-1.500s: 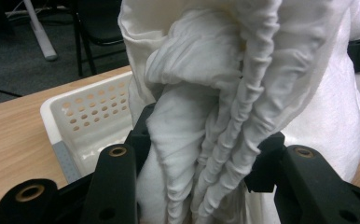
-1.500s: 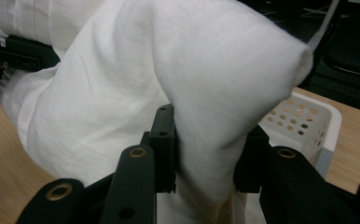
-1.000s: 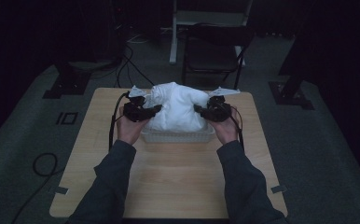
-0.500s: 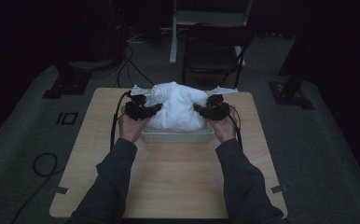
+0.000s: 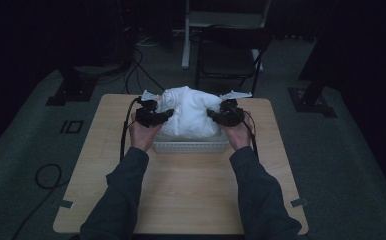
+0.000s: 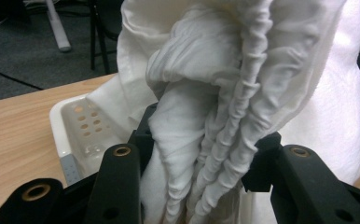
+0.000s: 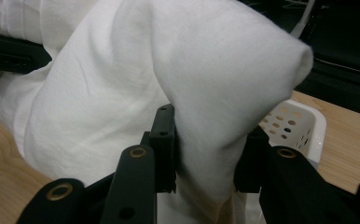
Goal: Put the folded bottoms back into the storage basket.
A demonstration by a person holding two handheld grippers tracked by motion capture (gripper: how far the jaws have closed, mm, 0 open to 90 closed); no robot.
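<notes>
Both tools clamp white cloth (image 5: 188, 112) over basket (image 5: 191, 147), mid-table (image 5: 191, 195).

Both forearms entered from the near edge of the high view, sleeved in dark fabric and extended forward roughly parallel, well apart. The left hand (image 5: 140, 134) gripped the left gripper (image 5: 167, 114), its jaws pointing inward toward the right. The right hand (image 5: 238, 134) gripped the right gripper (image 5: 212, 114), jaws pointing inward toward the left. Each gripper's jaws were clamped on a bunched fold of white cloth (image 5: 190, 111). Both grippers stood level with one another.
</notes>
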